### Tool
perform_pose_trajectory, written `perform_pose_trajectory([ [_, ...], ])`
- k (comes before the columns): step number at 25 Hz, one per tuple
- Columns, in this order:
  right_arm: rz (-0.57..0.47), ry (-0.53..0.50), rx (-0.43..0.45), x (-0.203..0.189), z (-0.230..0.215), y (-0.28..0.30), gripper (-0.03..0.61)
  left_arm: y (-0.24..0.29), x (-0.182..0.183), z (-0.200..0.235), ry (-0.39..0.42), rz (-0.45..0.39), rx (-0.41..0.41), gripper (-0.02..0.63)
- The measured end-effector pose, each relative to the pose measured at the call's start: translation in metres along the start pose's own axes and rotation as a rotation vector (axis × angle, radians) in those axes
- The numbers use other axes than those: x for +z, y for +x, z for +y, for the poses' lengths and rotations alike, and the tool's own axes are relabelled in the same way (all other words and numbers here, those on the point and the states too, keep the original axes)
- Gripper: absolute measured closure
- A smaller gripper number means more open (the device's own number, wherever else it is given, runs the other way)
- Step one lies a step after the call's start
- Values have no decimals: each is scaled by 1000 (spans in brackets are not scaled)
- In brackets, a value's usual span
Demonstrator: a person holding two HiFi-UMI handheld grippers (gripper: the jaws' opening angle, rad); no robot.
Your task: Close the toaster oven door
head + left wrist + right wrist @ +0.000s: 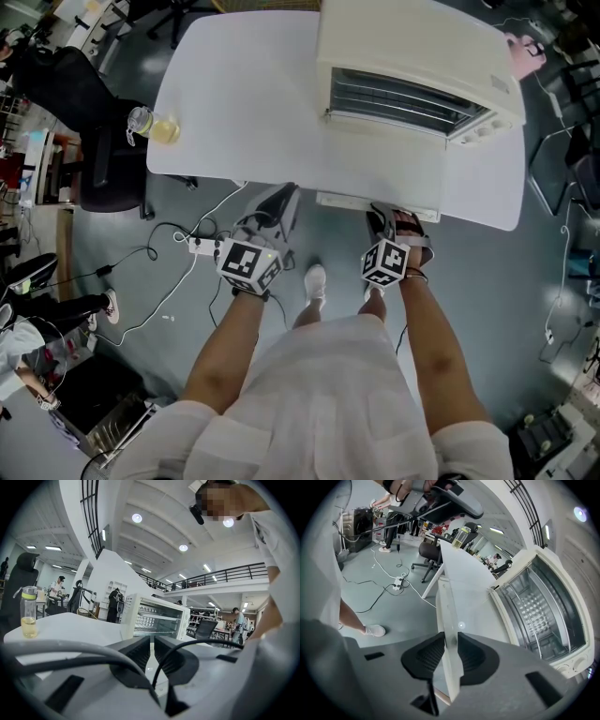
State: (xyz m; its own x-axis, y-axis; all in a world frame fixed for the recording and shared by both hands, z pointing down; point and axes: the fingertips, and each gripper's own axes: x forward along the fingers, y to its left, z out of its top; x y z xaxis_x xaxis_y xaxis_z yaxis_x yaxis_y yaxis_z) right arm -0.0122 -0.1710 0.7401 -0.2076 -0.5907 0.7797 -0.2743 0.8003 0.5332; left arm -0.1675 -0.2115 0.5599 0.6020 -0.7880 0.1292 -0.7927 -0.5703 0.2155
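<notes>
Right tool (451,656) is clenched on the white handle (447,620) of the toaster oven door (476,604). Both pads press on the handle's sides. The door is open. It lies flat and sticks out from the toaster oven (412,56) toward the near edge of the worktop (234,94), and the handle reaches just past that edge. The oven sits on the right part of the white worktop, and you can see the wire rack (534,611) inside it.

Left tool (152,649) hangs just beside the worktop's near edge, a bit left of the door. Its jaws are almost together and hold nothing.

A bottle (155,127) with yellow drink stands at the worktop's left edge, well apart from the oven. A white power strip (202,246) with cables lies on the grey floor (506,309).
</notes>
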Motion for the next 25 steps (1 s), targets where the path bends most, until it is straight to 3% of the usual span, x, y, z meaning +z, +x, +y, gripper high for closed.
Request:
perform_pose_trajectory([
  [25, -37, 51, -85, 26, -44, -61, 517, 1, 47, -3, 28, -58, 5, 586],
])
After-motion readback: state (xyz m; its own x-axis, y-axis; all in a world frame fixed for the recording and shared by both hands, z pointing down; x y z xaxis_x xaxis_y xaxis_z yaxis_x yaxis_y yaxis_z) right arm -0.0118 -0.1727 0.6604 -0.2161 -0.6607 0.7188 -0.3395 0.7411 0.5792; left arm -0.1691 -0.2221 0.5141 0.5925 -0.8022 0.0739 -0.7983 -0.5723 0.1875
